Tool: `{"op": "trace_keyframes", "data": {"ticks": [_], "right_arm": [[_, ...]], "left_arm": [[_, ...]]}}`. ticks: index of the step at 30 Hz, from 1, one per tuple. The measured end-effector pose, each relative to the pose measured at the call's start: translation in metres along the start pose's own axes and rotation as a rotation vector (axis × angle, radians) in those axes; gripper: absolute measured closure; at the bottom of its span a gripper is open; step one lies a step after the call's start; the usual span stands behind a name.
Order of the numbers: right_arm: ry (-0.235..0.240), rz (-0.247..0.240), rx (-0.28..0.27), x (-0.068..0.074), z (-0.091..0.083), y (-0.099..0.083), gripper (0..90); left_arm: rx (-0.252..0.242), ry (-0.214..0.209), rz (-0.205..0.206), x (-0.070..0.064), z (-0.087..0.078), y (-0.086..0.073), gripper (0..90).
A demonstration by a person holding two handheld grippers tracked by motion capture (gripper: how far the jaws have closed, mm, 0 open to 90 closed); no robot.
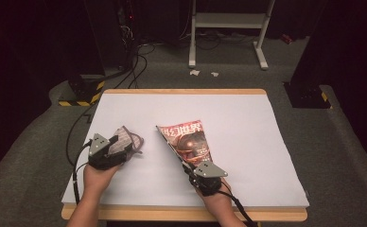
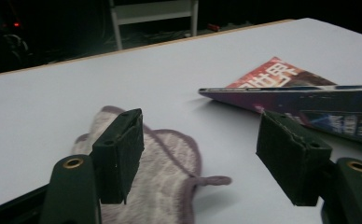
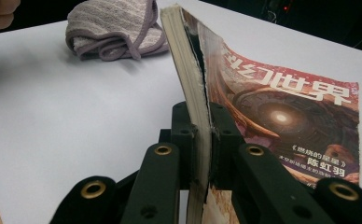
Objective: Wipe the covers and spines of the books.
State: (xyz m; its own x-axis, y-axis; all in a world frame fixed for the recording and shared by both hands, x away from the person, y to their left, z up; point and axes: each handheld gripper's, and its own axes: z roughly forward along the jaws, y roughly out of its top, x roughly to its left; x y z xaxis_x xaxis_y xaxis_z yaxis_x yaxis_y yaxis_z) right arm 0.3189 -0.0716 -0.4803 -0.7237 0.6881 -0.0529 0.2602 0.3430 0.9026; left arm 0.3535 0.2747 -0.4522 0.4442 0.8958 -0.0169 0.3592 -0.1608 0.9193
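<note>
Right gripper (image 3: 201, 154) jaws clenched on magazine (image 3: 281, 112) edge beside cloth (image 2: 165, 172), left gripper (image 2: 200, 154) jaws released: thin grip risks tearing pages or slipping.

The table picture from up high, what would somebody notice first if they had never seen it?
Probably the red magazine, tipped up on edge near the middle of the white table, because the right gripper is clamped on its pages. Next, the striped purple cloth bunched up to the left of it, with the left gripper open just above it.
</note>
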Motion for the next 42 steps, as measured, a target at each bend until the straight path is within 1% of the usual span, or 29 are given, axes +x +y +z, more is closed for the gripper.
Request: {"op": "trace_keyframes", "data": {"ticks": [2, 5, 7, 9, 13, 15, 16, 17, 18, 19, 21, 24, 26, 29, 33, 35, 38, 40, 42], "right_arm": [[-0.001, 0.002, 0.001, 0.000, -0.001, 0.000, 83.7], [0.000, 0.006, -0.002, -0.001, -0.001, 0.001, 83.8], [-0.001, 0.003, -0.001, -0.001, -0.001, 0.001, 83.9], [-0.002, 0.003, -0.002, -0.001, -0.002, 0.000, 84.0], [-0.004, 0.000, -0.003, -0.002, -0.003, 0.001, 84.2], [-0.004, 0.001, -0.003, -0.002, -0.003, 0.001, 84.2], [-0.004, 0.001, -0.003, -0.002, -0.003, 0.001, 84.2], [-0.005, 0.001, -0.004, -0.002, -0.004, 0.001, 84.2], [-0.006, 0.001, -0.005, -0.002, -0.004, 0.001, 84.2], [-0.006, 0.003, -0.005, -0.002, -0.004, 0.001, 84.3], [-0.007, 0.004, -0.008, -0.002, -0.005, 0.002, 84.4], [-0.008, 0.009, -0.017, -0.005, -0.007, 0.004, 84.4], [-0.005, 0.015, -0.019, -0.006, -0.008, 0.006, 84.5], [-0.009, 0.025, -0.037, -0.010, -0.012, 0.011, 84.6], [-0.016, 0.044, -0.056, -0.016, -0.016, 0.018, 84.7], [-0.027, 0.035, -0.063, -0.019, -0.018, 0.024, 84.8], [-0.046, 0.034, -0.080, -0.022, -0.020, 0.034, 84.8], [-0.057, 0.043, -0.102, -0.023, -0.023, 0.040, 84.8], [-0.066, 0.047, -0.113, -0.025, -0.024, 0.045, 84.9]], "left_arm": [[0.005, -0.021, 0.012, -0.006, 0.002, -0.001, 32.4], [0.024, -0.060, 0.016, -0.016, 0.007, -0.004, 32.4], [0.044, -0.079, 0.044, -0.028, 0.012, -0.008, 31.3], [0.061, -0.110, 0.061, -0.038, 0.017, -0.012, 30.3], [0.084, -0.141, 0.098, -0.057, 0.026, -0.023, 29.5], [0.099, -0.147, 0.131, -0.065, 0.030, -0.028, 28.5], [0.108, -0.158, 0.127, -0.066, 0.032, -0.031, 28.1], [0.112, -0.175, 0.113, -0.067, 0.034, -0.033, 28.0], [0.116, -0.185, 0.101, -0.067, 0.036, -0.035, 27.9], [0.124, -0.187, 0.099, -0.068, 0.037, -0.037, 27.8], [0.132, -0.182, 0.111, -0.069, 0.038, -0.039, 27.1], [0.115, -0.180, 0.105, -0.069, 0.037, -0.039, 27.1], [0.102, -0.172, 0.115, -0.068, 0.037, -0.039, 27.1], [0.104, -0.170, 0.103, -0.065, 0.039, -0.040, 27.3], [0.109, -0.171, 0.100, -0.064, 0.040, -0.040, 27.3], [0.106, -0.166, 0.101, -0.063, 0.039, -0.039, 27.3], [0.099, -0.164, 0.084, -0.060, 0.037, -0.039, 27.1], [0.099, -0.163, 0.091, -0.060, 0.036, -0.039, 27.1], [0.100, -0.164, 0.085, -0.058, 0.036, -0.039, 27.1]]}}
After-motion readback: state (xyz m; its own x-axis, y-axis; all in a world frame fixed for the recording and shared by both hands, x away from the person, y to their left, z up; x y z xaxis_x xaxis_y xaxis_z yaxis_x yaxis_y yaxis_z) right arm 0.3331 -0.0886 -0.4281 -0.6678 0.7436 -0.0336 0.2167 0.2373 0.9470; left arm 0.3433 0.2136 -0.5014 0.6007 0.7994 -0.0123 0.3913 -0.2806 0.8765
